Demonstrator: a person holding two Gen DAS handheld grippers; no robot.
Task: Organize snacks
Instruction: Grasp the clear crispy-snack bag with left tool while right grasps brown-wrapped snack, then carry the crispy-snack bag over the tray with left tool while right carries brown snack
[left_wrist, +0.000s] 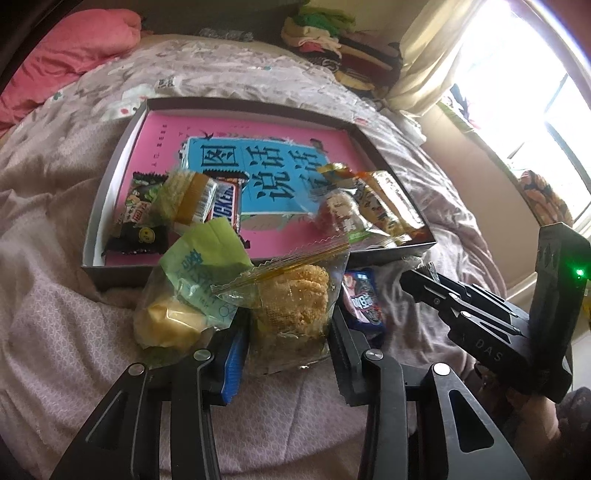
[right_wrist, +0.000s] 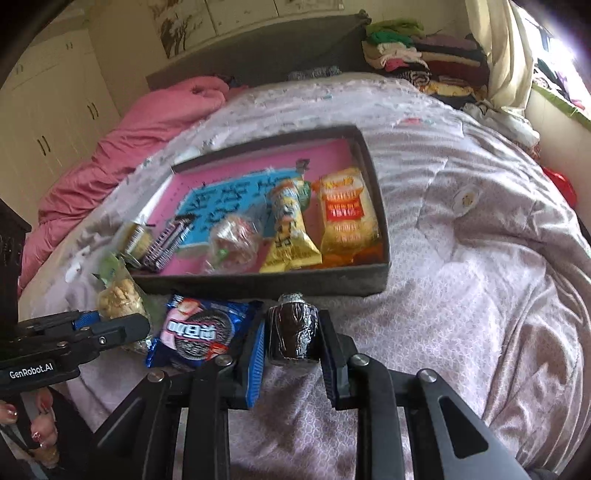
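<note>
Just before the tray's (right_wrist: 280, 286) near wall, right gripper (right_wrist: 293, 338) clamps a dark foil-wrapped snack (right_wrist: 292, 334); left gripper (left_wrist: 290, 325) clamps a clear-bagged crispy cake (left_wrist: 291, 306).

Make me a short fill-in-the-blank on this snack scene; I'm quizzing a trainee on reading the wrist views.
1. The right gripper is shut on a small dark ____-wrapped snack.
2. The left gripper grips a clear packet holding a ____-coloured crispy cake.
3. The blue cookie pack lies on the quilt, ____ the box.
4. The box's inside bottom is mostly ____.

Missing words: foil; golden; outside; pink
</note>
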